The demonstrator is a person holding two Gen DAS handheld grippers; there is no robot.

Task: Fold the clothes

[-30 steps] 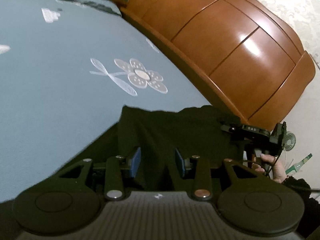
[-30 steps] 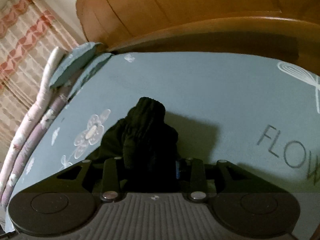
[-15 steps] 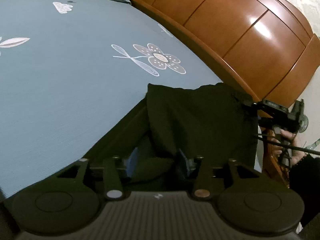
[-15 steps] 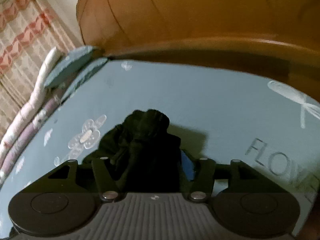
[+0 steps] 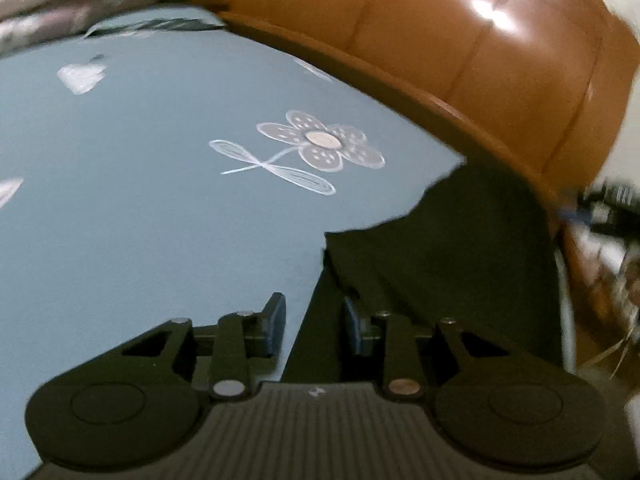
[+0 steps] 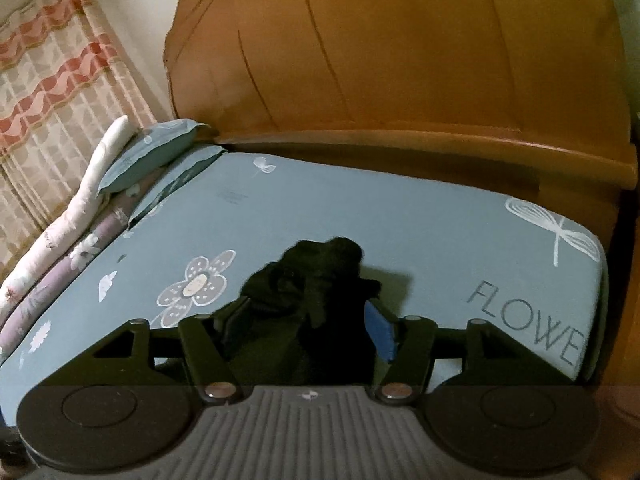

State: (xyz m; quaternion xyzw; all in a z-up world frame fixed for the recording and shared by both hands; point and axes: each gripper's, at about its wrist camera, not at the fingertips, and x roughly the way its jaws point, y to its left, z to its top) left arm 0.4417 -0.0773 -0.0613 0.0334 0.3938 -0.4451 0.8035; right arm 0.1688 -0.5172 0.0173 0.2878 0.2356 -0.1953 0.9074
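Now the left tool narrows, seemingly gripping nothing; right tool widens around the black garment.

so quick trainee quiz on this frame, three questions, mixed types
1. True or false: in the right wrist view, the black garment lies bunched on the blue sheet, to the right of the printed flower.
2. What stands at the far edge of the bed? A) wooden headboard B) mirror C) bookshelf
3. Which letters of the grey lettering on the sheet can be read?

Key: 1 true; 2 A; 3 FLOWE, with the rest cut off by the gripper body.
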